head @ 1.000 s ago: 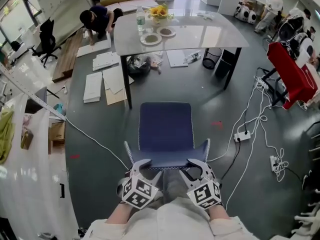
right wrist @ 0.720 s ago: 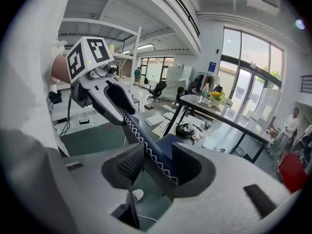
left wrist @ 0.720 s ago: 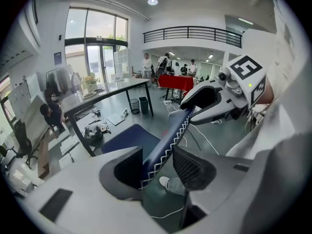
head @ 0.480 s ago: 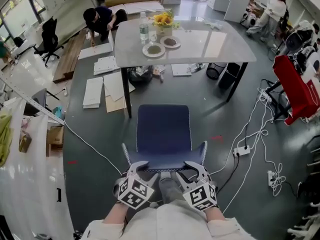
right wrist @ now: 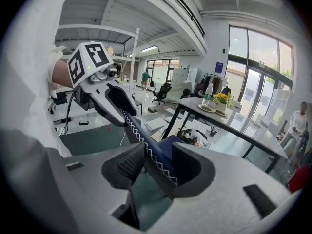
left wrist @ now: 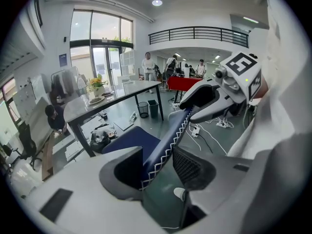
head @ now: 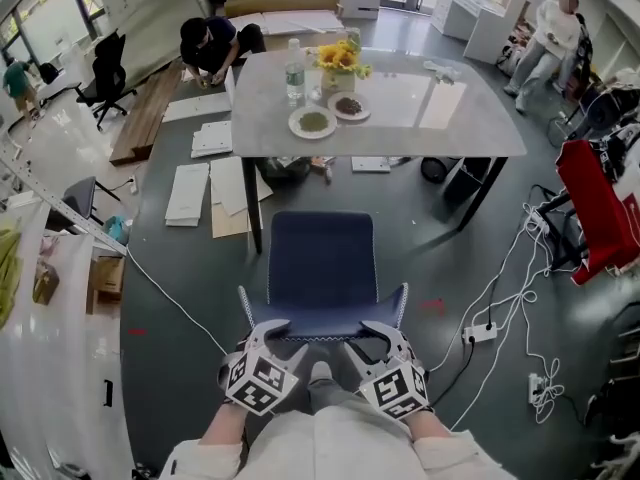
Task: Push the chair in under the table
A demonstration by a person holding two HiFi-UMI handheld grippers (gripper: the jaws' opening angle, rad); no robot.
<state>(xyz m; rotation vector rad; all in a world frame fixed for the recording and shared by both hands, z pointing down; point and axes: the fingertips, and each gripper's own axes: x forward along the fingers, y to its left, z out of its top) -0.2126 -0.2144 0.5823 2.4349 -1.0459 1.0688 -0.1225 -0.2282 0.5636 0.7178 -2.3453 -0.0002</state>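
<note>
A dark blue chair with white stitching stands on the grey floor, its seat front close to the near edge of the grey table. My left gripper and right gripper both sit on the top edge of the backrest, left and right of its middle. In the left gripper view the backrest runs between the jaws of the left gripper, and the right gripper holds it further along. In the right gripper view the backrest lies between the jaws of the right gripper.
Two plates, a bottle and yellow flowers stand on the table. White cables and a power strip lie on the floor at the right. Boards and sheets lie at the left. A person crouches beyond the table.
The chair and both grippers have moved forward toward the table. The gap between the seat front and the table's near edge has shrunk. Both grips look unchanged.
</note>
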